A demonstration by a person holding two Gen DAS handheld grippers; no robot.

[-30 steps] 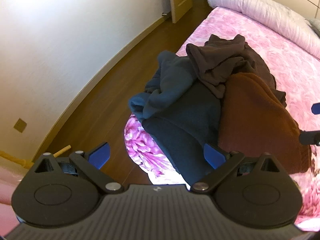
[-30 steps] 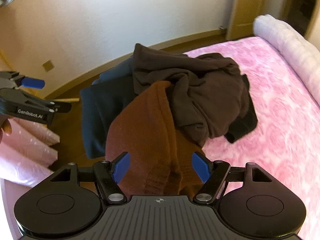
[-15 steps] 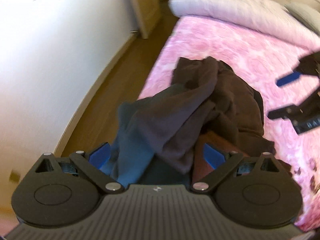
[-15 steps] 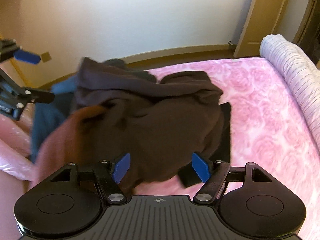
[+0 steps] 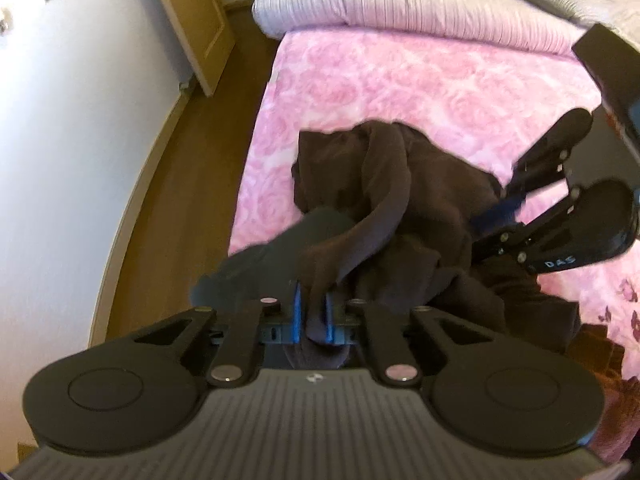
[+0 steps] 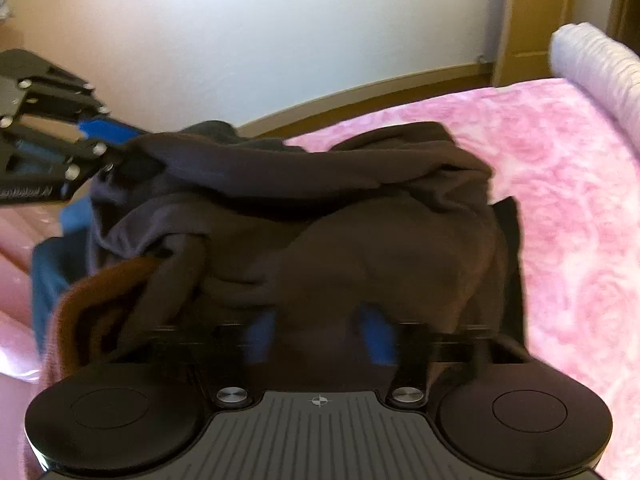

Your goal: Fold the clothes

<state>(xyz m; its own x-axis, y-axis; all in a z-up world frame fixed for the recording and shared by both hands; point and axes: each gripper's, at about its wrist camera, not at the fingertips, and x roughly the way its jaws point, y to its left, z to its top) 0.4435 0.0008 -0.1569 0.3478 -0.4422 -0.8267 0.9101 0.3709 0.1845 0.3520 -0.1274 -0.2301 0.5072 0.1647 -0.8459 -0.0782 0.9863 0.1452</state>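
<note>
A crumpled dark brown garment (image 5: 400,184) tops a pile on the pink rose-patterned bed (image 5: 400,80). My left gripper (image 5: 313,316) is closing; its blue pads pinch a fold at the garment's near left end. My right gripper (image 5: 498,210) comes in from the right, its jaws closing on the garment's right edge. In the right wrist view that gripper (image 6: 318,340) is motion-blurred, with the brown fabric (image 6: 360,240) between its pads. A rust-brown garment (image 6: 100,304) and a dark blue one (image 6: 48,268) lie under the brown one.
A rolled pale duvet (image 5: 400,0) lies across the head of the bed. The bed's left edge drops to a wooden floor (image 5: 180,180) along a white wall (image 5: 60,160). A wooden door (image 5: 192,20) stands at the far corner.
Both grippers have come forward over the pile onto the dark brown garment. Their jaws, wide open before, have closed on its fabric. The left gripper has also rolled.
</note>
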